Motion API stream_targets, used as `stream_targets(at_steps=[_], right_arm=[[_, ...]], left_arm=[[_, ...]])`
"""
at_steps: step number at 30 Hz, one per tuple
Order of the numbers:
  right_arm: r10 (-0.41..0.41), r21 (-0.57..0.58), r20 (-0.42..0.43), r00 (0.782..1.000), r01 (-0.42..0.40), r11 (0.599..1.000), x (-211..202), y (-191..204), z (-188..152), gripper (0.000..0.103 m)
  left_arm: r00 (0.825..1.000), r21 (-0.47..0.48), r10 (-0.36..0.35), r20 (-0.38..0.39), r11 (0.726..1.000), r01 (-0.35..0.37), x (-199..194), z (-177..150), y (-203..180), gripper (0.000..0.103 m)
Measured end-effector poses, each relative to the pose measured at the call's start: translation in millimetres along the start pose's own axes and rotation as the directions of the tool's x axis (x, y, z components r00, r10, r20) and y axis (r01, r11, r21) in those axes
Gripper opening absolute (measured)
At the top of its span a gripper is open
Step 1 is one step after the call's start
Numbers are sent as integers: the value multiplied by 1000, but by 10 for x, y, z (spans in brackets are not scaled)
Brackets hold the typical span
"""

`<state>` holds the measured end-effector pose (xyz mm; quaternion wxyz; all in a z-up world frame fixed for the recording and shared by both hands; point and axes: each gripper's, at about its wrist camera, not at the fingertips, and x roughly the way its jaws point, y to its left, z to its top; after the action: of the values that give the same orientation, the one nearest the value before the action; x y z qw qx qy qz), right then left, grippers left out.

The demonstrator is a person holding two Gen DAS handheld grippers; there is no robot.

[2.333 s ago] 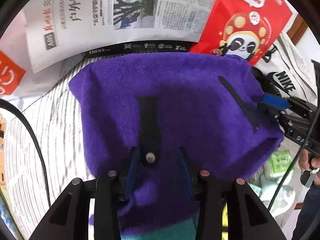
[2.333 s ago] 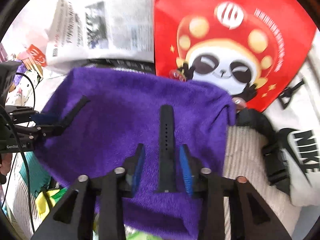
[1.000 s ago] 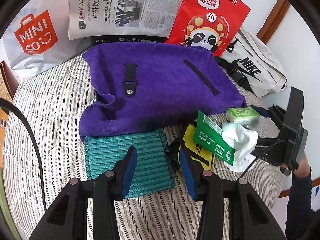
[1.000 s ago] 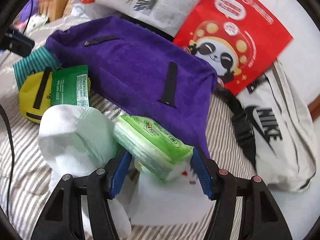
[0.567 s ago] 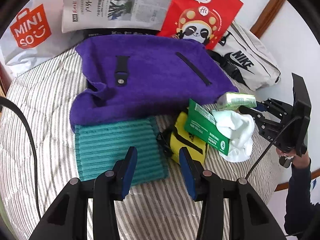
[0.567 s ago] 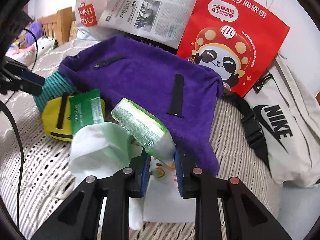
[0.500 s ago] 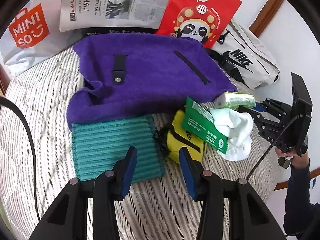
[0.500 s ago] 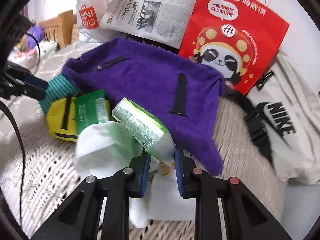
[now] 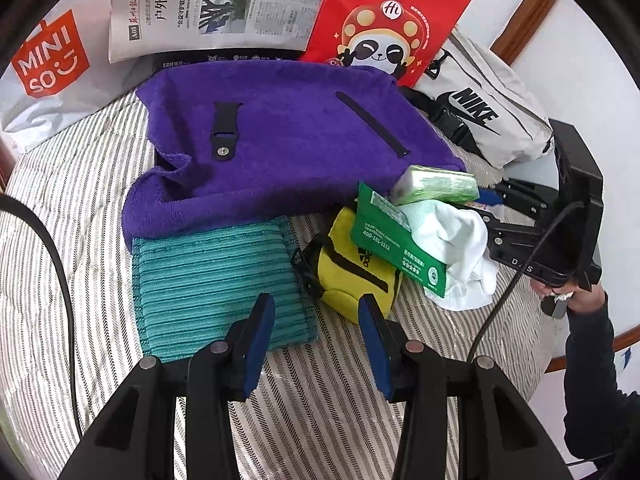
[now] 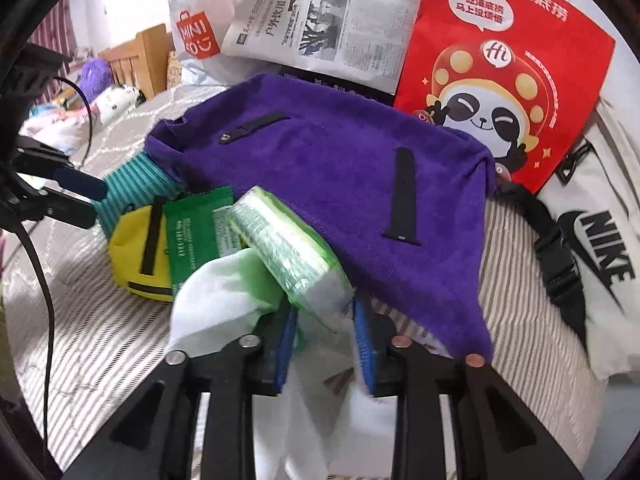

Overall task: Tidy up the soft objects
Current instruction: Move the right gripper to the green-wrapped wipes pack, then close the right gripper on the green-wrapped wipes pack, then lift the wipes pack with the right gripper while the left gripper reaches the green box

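Note:
A purple towel (image 9: pixel 288 144) lies spread on the striped bed, with two black watch straps (image 9: pixel 225 130) on it. In front of it lie a folded teal cloth (image 9: pixel 212 276), a yellow pouch (image 9: pixel 352 276), a dark green wipes pack (image 9: pixel 394 236) and a white cloth (image 9: pixel 456 248). My right gripper (image 10: pixel 326 320) is shut on a light green tissue pack (image 10: pixel 288 252) and holds it above the white cloth (image 10: pixel 224 296). My left gripper (image 9: pixel 316 320) is open and empty, above the teal cloth's near edge.
Along the back stand a Miniso bag (image 9: pixel 44 64), a newspaper (image 9: pixel 216 4) and a red panda bag (image 9: pixel 384 20). A white Nike bag (image 9: pixel 484 104) lies at the right by the wall. A cable (image 9: pixel 60 280) runs along the left.
Both grippers drew back from the purple towel. My right gripper closed on the light green tissue pack and lifted it. My left gripper stayed open and shifted slightly.

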<state>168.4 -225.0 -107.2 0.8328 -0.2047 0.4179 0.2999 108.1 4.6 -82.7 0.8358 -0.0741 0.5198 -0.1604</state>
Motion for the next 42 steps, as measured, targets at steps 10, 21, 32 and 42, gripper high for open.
stream_targets(at_steps=[10,21,32,42], right_arm=[[-18,-70,-8,1000,17,997,112,6,118,40],[71,-65,-53,996,-74,995,192,21,103,21],[27,83,72,997,-33,996,-465,-171,129,20],[-12,178,92,996,-4,984,-751,-281,-147,20]], left_arm=[[1000,2,-14,-8,1000,14,43,29,6,42],[999,-9,-39,-15,999,39,118,69,-16,42],[996,29,-84,26,996,83,125,301,-290,42],[996,18,-90,-26,996,91,512,406,-317,42]])
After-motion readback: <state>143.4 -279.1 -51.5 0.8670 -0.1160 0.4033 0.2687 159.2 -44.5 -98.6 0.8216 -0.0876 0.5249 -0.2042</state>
